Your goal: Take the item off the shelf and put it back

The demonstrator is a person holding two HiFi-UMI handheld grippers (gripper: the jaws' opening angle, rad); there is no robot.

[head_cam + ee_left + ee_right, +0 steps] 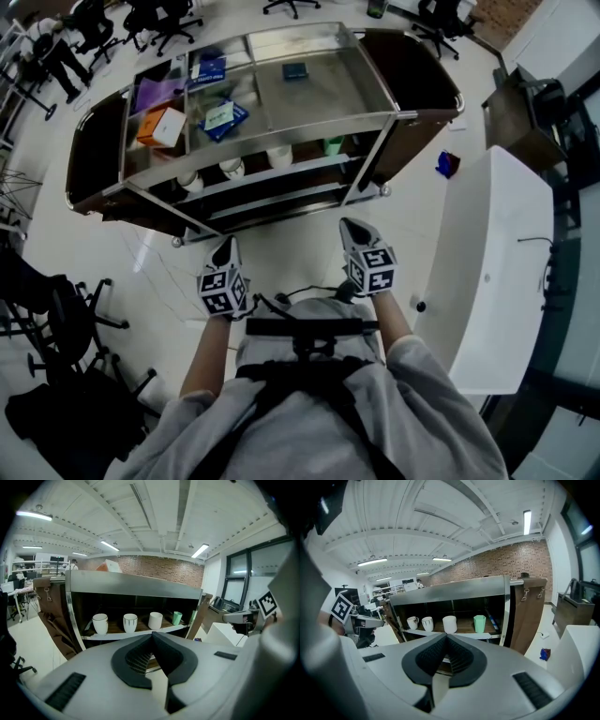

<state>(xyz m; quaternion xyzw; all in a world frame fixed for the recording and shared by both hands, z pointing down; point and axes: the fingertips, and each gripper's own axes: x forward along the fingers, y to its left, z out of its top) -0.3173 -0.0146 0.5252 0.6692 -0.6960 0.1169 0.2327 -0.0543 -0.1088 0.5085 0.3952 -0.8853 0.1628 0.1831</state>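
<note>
A steel shelf cart [375, 118] stands ahead of me. On its middle shelf sit a white mug [100, 623], a striped white cup [130, 622], a plain white cup [155, 620] and a green cup [176, 618]. The right gripper view shows the same row, with the white cup [449, 624] beside the green cup [479, 623]. My left gripper [228, 244] and right gripper [349, 226] hover side by side in front of the cart, short of it. The left gripper [151, 634] and the right gripper [446, 635] are both shut with nothing between their jaws.
The cart's top tray holds an orange-and-white box [161, 127], a blue box [223, 117] and a purple item [155, 92]. Brown panels hang at both cart ends. A white table [492, 262] stands to my right, office chairs [56, 319] to my left, and a blue object [447, 164] lies on the floor.
</note>
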